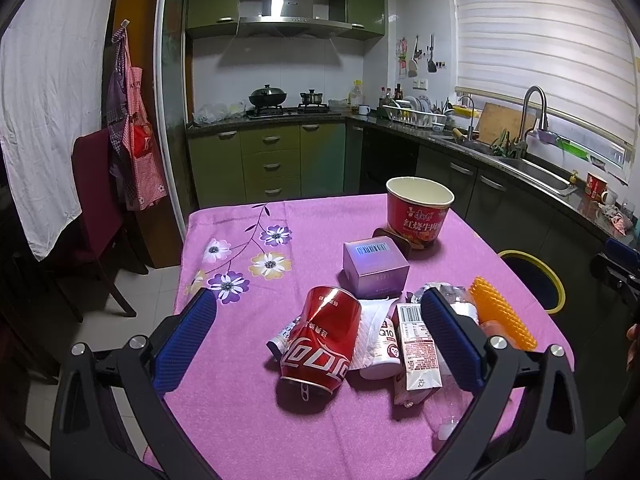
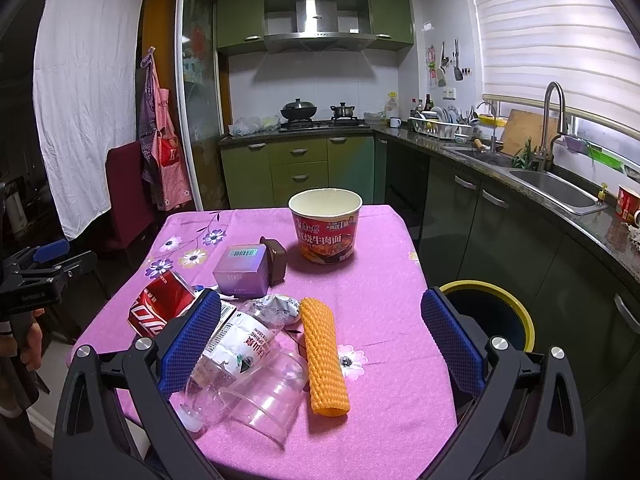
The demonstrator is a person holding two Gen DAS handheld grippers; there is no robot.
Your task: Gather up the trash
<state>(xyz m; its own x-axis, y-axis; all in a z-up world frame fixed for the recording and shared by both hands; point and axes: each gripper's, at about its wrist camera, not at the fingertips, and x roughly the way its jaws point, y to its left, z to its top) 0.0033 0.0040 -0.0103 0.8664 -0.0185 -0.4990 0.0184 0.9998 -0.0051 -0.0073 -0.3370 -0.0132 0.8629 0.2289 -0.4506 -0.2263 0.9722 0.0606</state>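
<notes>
Trash lies on a table under a pink flowered cloth (image 1: 240,400). My left gripper (image 1: 316,296) hangs open over the near edge, with a crushed red cola can (image 1: 320,336), a white packet (image 1: 384,344) and a small carton (image 1: 418,344) lying below between its fingers, untouched. My right gripper (image 2: 320,296) is open too, above an orange foam net (image 2: 322,356), a clear plastic bottle (image 2: 236,352) and a clear cup (image 2: 268,396). Farther back stand a purple box (image 2: 242,268) and a red noodle cup (image 2: 326,224). A yellow-rimmed bin (image 2: 496,296) stands on the floor right of the table.
A crumpled foil wrapper (image 2: 276,308) and a brown holder (image 2: 276,260) also lie on the cloth. Green kitchen cabinets, a stove and a sink counter (image 2: 560,196) run behind and to the right. A dark red chair (image 1: 96,200) stands at the left.
</notes>
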